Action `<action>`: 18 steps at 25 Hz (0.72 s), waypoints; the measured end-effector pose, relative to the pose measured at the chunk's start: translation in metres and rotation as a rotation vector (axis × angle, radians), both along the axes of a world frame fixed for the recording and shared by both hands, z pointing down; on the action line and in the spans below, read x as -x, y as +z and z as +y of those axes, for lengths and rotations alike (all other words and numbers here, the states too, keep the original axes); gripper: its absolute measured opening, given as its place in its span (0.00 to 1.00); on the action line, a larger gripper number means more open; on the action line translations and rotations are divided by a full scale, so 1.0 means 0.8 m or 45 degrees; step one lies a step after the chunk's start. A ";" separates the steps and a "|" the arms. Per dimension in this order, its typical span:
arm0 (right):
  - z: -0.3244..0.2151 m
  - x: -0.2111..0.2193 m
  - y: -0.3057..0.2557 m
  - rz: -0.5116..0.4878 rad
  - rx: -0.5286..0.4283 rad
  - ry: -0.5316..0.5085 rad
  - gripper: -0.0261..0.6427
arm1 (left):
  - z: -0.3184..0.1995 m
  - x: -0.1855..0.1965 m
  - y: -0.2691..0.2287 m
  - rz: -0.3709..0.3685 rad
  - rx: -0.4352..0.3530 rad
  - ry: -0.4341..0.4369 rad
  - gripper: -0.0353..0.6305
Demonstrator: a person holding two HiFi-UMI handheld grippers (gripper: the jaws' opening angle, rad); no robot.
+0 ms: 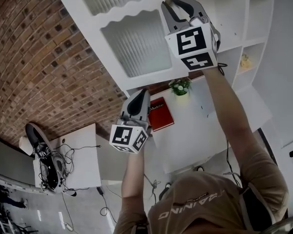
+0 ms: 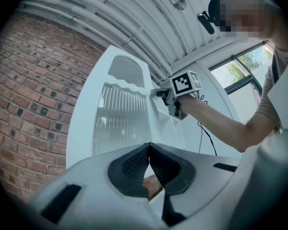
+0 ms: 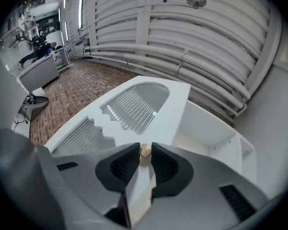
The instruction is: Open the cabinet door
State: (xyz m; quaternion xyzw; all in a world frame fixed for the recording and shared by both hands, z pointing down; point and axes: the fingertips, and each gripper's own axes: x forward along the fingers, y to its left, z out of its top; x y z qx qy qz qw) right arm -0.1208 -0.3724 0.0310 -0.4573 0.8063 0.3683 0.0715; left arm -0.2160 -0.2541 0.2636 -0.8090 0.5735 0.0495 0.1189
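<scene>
Cabinet door (image 1: 136,43), knob (image 3: 145,151) in right tongs (image 3: 145,148), brick wall (image 1: 44,57), book (image 1: 161,113), plant (image 1: 179,87)

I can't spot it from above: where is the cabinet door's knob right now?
In the right gripper view, the knob sits pinched in the right gripper, at the edge of the white door.

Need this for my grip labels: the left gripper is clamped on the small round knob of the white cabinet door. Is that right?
Not quite: it is the right gripper that is clamped on the small round knob of the white cabinet door, as the right gripper view shows. The left gripper is shut with nothing between its jaws.
</scene>
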 end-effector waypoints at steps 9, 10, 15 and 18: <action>0.044 -0.003 -0.001 -0.045 0.066 0.221 0.15 | 0.041 0.022 0.015 -0.100 0.054 0.271 0.07; 0.048 -0.002 -0.001 -0.045 0.074 0.242 0.15 | 0.045 0.025 0.018 -0.104 0.057 0.296 0.07; 0.069 -0.003 -0.002 -0.040 0.086 0.345 0.15 | 0.065 0.036 0.030 -0.082 0.095 0.407 0.07; 0.085 -0.001 -0.003 -0.018 0.079 0.382 0.15 | 0.076 0.040 0.029 -0.074 0.102 0.426 0.07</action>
